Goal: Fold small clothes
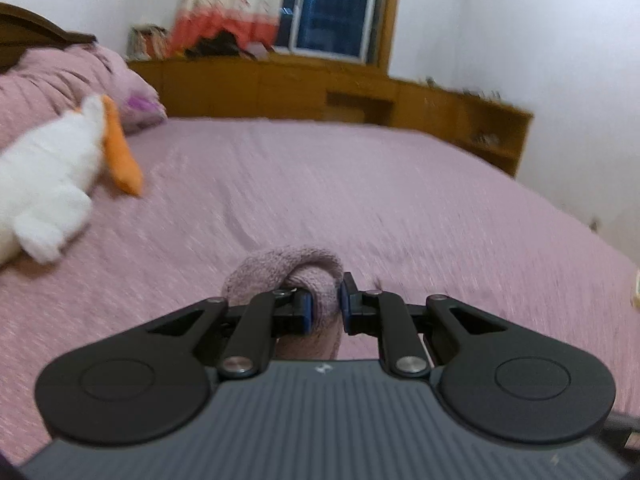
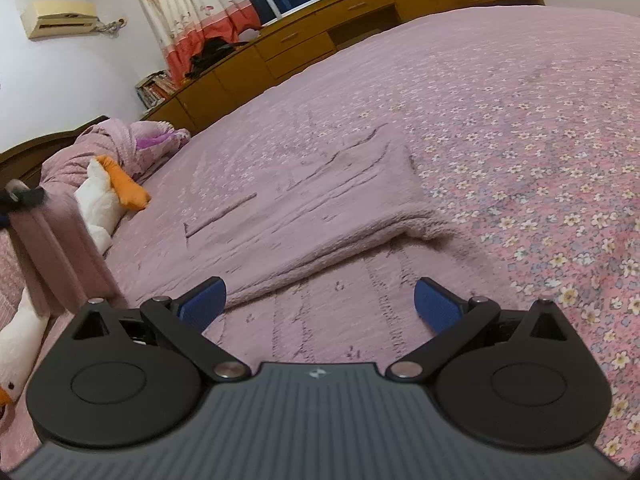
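A fuzzy pink garment [image 2: 320, 208] lies spread flat on the flowered pink bedspread [image 2: 520, 140]. In the left wrist view my left gripper [image 1: 323, 304] is shut on a bunched fold of the pink cloth [image 1: 280, 268], which loops up over the pads and hangs below them. The right wrist view shows that left gripper [image 2: 20, 196] at the far left edge, holding a strip of the cloth [image 2: 52, 248] lifted off the bed. My right gripper [image 2: 320, 304] stands open just above the bedspread at the garment's near edge, with nothing between its blue pads [image 2: 202, 304].
A white plush duck [image 1: 44, 184] with an orange beak lies on the left of the bed, near a pink pillow [image 1: 136, 100] and the dark headboard. Wooden cabinets [image 1: 280, 88] run along the far side under a window and curtain.
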### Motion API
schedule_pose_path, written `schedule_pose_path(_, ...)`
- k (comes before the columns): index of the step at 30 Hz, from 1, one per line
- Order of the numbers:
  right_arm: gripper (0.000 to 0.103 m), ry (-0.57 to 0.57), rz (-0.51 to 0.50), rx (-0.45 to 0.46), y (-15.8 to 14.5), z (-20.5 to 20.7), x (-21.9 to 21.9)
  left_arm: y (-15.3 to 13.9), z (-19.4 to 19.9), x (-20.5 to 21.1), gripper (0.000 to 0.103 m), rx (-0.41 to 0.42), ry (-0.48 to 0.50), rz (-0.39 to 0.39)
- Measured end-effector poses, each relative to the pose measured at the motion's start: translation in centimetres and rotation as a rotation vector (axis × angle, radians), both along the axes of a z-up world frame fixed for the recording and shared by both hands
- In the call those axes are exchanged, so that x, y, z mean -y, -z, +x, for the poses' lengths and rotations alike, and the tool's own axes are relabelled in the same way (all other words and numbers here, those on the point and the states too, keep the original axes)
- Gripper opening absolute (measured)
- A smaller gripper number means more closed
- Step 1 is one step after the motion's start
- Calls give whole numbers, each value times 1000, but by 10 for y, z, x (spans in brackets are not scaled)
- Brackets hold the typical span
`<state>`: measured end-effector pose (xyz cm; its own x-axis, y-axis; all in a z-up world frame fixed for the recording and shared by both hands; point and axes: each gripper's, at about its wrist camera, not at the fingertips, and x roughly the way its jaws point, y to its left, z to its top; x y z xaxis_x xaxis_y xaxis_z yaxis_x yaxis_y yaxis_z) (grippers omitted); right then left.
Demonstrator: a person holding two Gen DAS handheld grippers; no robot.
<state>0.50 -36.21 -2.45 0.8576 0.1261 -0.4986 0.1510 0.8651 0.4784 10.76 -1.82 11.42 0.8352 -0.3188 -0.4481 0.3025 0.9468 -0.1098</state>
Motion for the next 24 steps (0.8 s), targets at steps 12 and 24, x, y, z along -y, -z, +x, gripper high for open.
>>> schedule_pose_path(12, 103, 29, 7, 1, 0, -2, 7, 86, 26, 52, 18, -201, 118, 113)
schedule_pose_path(24, 103, 37, -16, -6, 1, -1, 4, 89, 5, 64, 49, -266, 120, 187)
